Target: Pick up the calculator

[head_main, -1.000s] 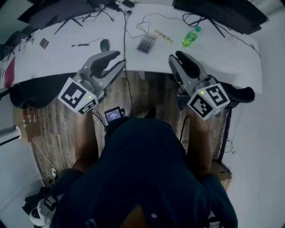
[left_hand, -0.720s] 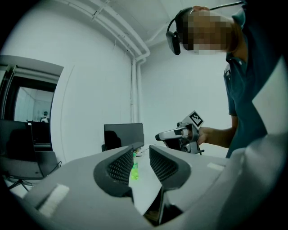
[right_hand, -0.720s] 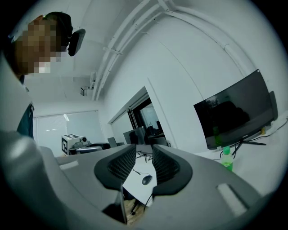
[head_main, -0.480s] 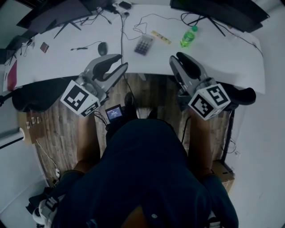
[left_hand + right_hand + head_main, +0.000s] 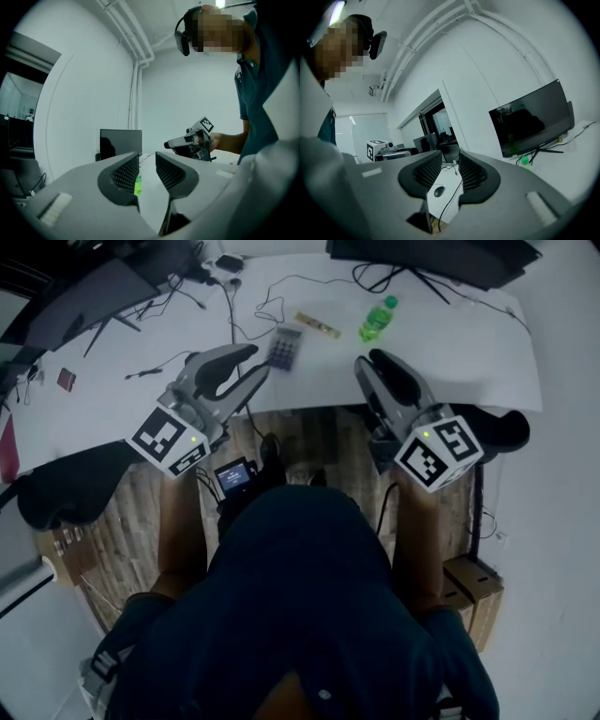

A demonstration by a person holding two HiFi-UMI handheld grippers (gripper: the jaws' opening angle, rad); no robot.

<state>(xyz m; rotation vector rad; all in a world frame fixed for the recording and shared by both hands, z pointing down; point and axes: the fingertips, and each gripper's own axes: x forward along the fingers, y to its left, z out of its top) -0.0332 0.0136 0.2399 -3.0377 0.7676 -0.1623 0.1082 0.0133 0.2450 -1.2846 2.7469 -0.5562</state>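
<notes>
Where it lies flat, the calculator (image 5: 284,346) looks dark, rectangular.

I see a free way from the left gripper (image 5: 260,362) to the calculator (image 5: 285,346), but a cable (image 5: 231,313) runs just left of it. To its right are a yellow strip (image 5: 318,325) and a bottle (image 5: 377,319). The table (image 5: 459,357) right of them is bare.
</notes>
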